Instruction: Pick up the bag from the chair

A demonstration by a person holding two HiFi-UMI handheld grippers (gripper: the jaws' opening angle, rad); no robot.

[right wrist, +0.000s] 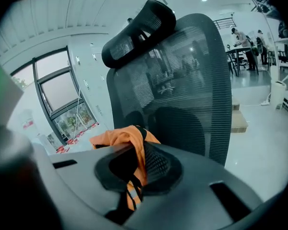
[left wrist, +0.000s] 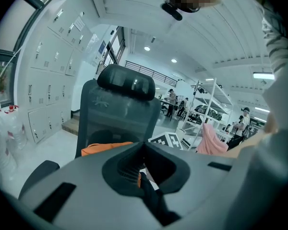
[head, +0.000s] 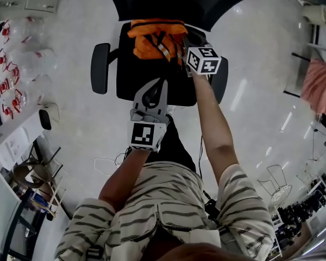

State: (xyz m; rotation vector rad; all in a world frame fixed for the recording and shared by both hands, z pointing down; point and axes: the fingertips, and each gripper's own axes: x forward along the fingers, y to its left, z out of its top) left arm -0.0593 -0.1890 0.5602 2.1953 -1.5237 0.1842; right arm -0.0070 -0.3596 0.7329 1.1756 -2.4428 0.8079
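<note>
Head view: black office chair [head: 127,75] directly ahead of the person. The orange bag [head: 155,37] is at the back of the seat, close against the backrest. It has dark straps and a pale striped band.

Right gripper [head: 183,43]: reached in over the seat to the bag's right-hand end. In the right gripper view the right gripper's [right wrist: 140,150] jaws are pressed together on a fold of the bag [right wrist: 125,135]. Orange fabric and a thin dark strap run down through the slot between them. The fabric rises in a bunch toward the jaws, with the mesh backrest [right wrist: 192,80] behind it. Whether the bag's underside is off the seat is not clear from any view.

Left gripper [head: 164,81]: held over the front half of the seat, near the bag but apart from it. In the left gripper view the left gripper's [left wrist: 143,145] jaws meet at the tips with nothing caught in them. Only a sliver of the bag [left wrist: 105,148] shows beyond them, below the chair back [left wrist: 120,114].

Surroundings: left armrest [head: 100,68] unobstructed. A pink cloth [head: 320,86] hangs at the far right, well apart from the chair.
</note>
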